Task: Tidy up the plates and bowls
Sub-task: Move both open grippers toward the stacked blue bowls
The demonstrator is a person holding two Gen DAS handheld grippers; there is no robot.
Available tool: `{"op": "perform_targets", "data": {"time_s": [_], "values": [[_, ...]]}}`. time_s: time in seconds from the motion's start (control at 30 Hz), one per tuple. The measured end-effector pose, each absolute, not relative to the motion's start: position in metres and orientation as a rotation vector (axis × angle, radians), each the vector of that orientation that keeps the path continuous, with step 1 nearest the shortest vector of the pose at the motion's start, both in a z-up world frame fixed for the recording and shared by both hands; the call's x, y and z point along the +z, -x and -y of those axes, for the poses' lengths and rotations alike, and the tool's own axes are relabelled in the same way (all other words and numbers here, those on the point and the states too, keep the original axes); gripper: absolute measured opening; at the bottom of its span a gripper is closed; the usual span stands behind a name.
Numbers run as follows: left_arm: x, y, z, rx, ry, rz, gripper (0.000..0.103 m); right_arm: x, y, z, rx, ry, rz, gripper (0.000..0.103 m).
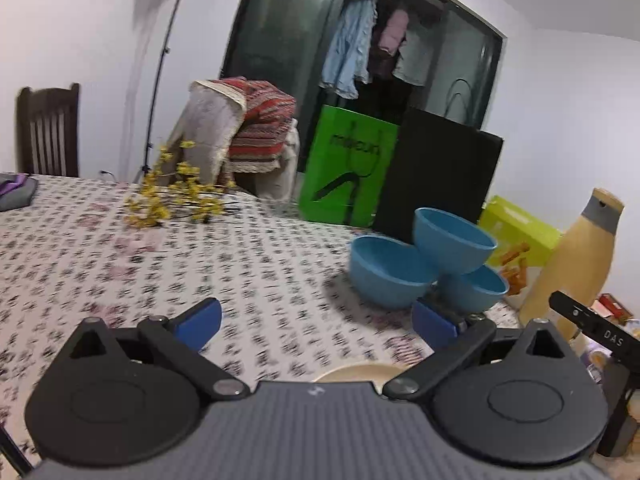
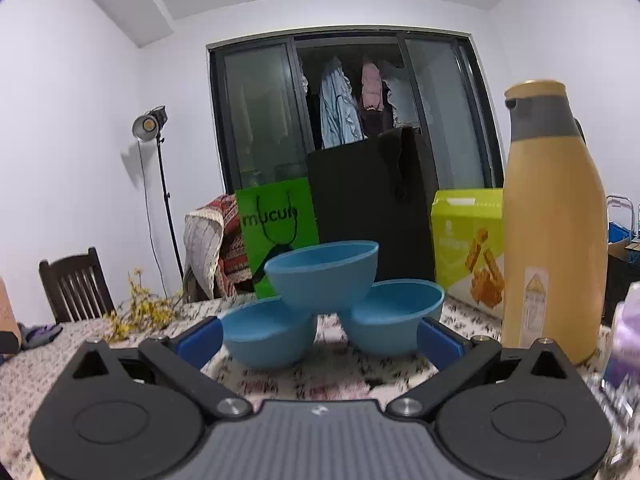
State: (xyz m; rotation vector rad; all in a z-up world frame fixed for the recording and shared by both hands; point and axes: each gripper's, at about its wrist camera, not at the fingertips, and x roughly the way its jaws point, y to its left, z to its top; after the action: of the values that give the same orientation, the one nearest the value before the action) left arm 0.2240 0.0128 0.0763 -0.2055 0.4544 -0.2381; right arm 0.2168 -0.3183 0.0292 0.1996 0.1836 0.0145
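Bowls: three matte blue plastic bowls sat near the far right edge of the patterned tablecloth (image 2: 120, 344); the top bowl (image 2: 322, 274) was perched tilted across the rims of the left bowl (image 2: 266, 340) and the right bowl (image 2: 394, 320), not nested.
Plate: only a sliver of a cream round plate rim (image 1: 354, 372) showed, just under the left gripper's body.
Progress: it looked barely begun; the bowls were unstacked, and the plate had no visible home.
Left gripper (image 1: 316, 322): fingers spread wide, holding nothing, aimed left of the bowls over bare cloth.
Right gripper (image 2: 320, 338): fingers spread wide and empty, pointed squarely at the bowl pile; contact with the lower bowls could not be told.
Nearby: a tall tan bottle with a grey collar (image 2: 554, 220) stood just right of the bowls.
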Motion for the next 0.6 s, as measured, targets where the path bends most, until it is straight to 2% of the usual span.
{"op": "perform_targets", "data": {"time_s": [0.37,0.6], "values": [[0.122,-0.282,0.037,-0.294,0.215,-0.506,0.103,0.084,-0.255,0.34,0.016,-0.224,-0.151,0.103],[0.144,-0.305,0.072,-0.272,0.167,-0.467,0.103,0.12,-0.277,0.341,0.012,-0.227,-0.134,0.103]]}}
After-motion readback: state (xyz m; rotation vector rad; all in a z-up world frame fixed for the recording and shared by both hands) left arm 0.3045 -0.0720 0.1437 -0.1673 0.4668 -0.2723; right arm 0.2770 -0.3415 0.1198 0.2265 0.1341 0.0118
